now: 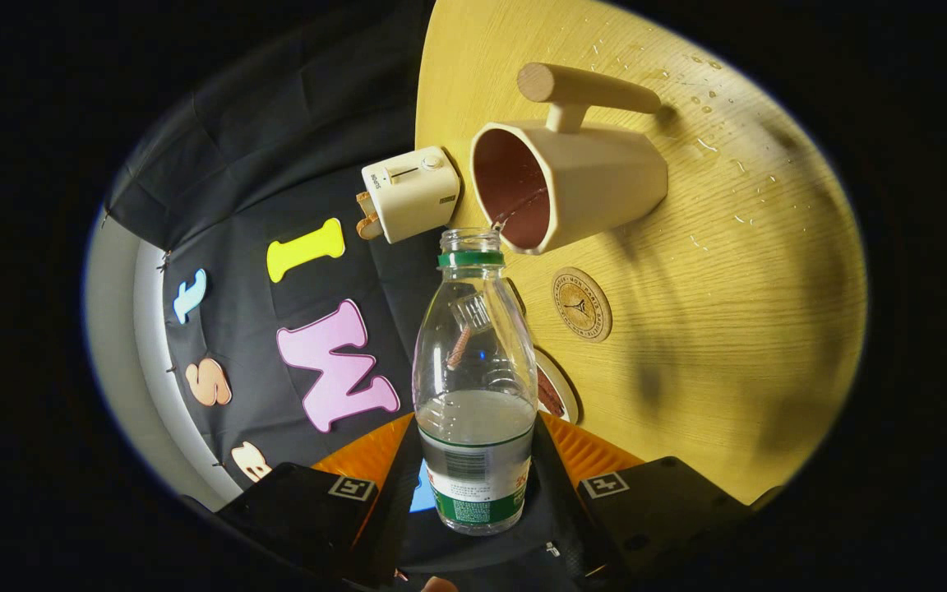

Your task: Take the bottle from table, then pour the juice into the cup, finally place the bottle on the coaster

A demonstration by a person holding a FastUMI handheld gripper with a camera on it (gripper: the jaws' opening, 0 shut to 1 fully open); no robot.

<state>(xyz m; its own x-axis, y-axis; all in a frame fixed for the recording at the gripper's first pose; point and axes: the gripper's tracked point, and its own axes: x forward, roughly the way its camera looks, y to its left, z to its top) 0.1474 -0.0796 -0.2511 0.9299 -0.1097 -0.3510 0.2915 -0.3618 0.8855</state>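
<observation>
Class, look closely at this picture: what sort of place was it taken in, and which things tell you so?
Probably a staged recording booth set up like a kitchen table: a wooden table, a toy-like toaster and a cup before a black cloth wall. The gripper jaws grip a bottle.

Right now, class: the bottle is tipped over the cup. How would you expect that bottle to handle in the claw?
The bottle, held between the claw fingers, looks like thin clear plastic, so it may flex under a hard squeeze. It is roughly half full, so probably fairly light, with liquid shifting as it tilts. With no cap on and its mouth at the cup, jolts could spill.
</observation>
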